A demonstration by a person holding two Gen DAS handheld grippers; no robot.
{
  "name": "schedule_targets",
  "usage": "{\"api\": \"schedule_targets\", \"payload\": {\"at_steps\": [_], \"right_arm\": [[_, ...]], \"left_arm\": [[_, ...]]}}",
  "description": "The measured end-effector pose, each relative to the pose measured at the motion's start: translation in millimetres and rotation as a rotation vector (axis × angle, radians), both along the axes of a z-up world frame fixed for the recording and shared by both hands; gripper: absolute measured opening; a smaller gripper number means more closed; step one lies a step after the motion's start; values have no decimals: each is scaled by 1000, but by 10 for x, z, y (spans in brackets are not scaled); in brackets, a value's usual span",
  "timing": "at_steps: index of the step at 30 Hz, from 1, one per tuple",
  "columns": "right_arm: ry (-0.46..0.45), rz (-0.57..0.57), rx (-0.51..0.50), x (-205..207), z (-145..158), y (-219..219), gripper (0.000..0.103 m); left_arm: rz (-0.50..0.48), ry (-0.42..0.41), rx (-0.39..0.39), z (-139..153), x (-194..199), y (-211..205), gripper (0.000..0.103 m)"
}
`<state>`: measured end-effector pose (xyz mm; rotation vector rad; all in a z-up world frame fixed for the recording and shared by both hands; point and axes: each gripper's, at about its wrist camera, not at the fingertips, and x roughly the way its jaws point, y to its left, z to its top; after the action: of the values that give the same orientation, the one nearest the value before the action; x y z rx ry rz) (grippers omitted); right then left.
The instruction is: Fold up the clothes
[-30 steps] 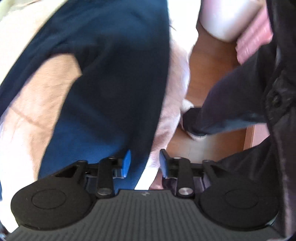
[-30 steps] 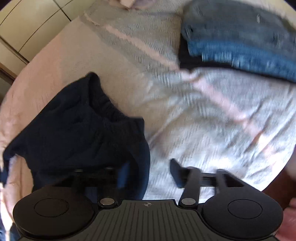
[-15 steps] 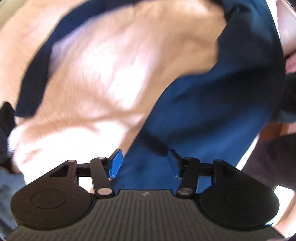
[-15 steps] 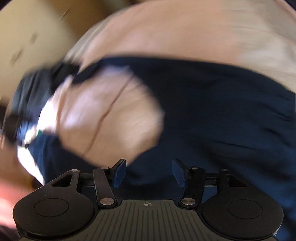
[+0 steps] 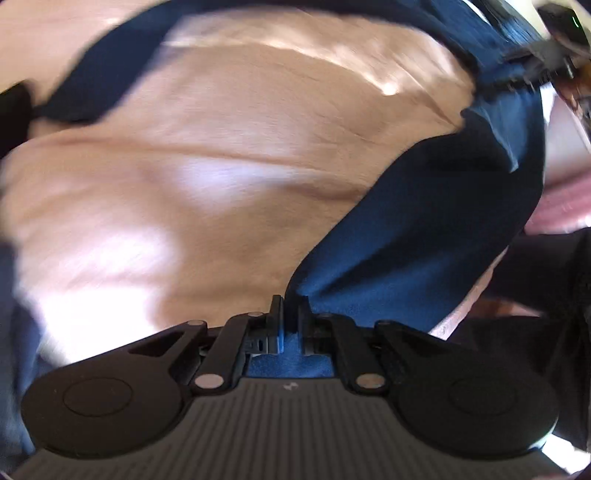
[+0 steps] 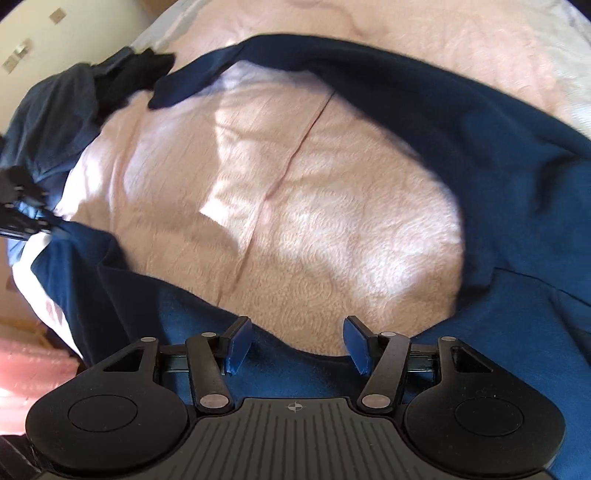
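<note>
A navy blue garment (image 5: 424,221) lies spread in a loose ring on a pale pink bedspread (image 5: 221,147). My left gripper (image 5: 290,314) points steeply down, and its jaws are closing tight on a fold at the garment's edge; the cloth stretches away up to the right. In the right wrist view the same garment (image 6: 480,129) curves around a sunlit patch of bedspread (image 6: 314,203). My right gripper (image 6: 295,345) hangs open just above the garment's near edge, its blue pads (image 6: 236,345) pressing on nothing.
A heap of dark grey-blue clothes (image 6: 62,103) and a black piece (image 6: 136,74) lies at the bed's far left corner, below cream cupboard doors (image 6: 55,22). A person's dark clothing (image 5: 554,295) fills the right edge of the left wrist view.
Both grippers have swung across the bed over the garment. The left jaws, open half a second ago, have shut on the garment's edge. The right jaws stay equally wide.
</note>
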<state>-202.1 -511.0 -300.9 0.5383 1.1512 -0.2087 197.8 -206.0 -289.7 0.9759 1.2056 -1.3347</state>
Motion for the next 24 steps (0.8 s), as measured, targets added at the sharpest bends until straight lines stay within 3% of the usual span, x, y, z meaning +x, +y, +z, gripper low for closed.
{"api": "schedule_targets", "payload": {"at_steps": [4, 8, 13, 16, 20, 22, 24], "right_arm": [[42, -43, -53, -42, -32, 78, 59], [97, -79, -19, -118, -168, 89, 59], [185, -124, 50, -225, -289, 26, 60], [131, -191, 32, -398, -110, -41, 60], [94, -319, -15, -648, 97, -180, 60], [98, -390, -38, -765, 186, -283, 60], [89, -454, -61, -852, 284, -398, 60]], "left_arm": [[42, 19, 97, -91, -237, 325, 6], [55, -5, 144, -229, -314, 261, 8], [-9, -7, 180, -68, -346, 123, 14], [-26, -45, 137, 188, -342, 35, 24], [-43, -97, 14, 468, -298, -270, 32], [-79, -147, -59, 537, -315, -476, 46], [-126, -222, -119, 538, -347, -691, 52]]}}
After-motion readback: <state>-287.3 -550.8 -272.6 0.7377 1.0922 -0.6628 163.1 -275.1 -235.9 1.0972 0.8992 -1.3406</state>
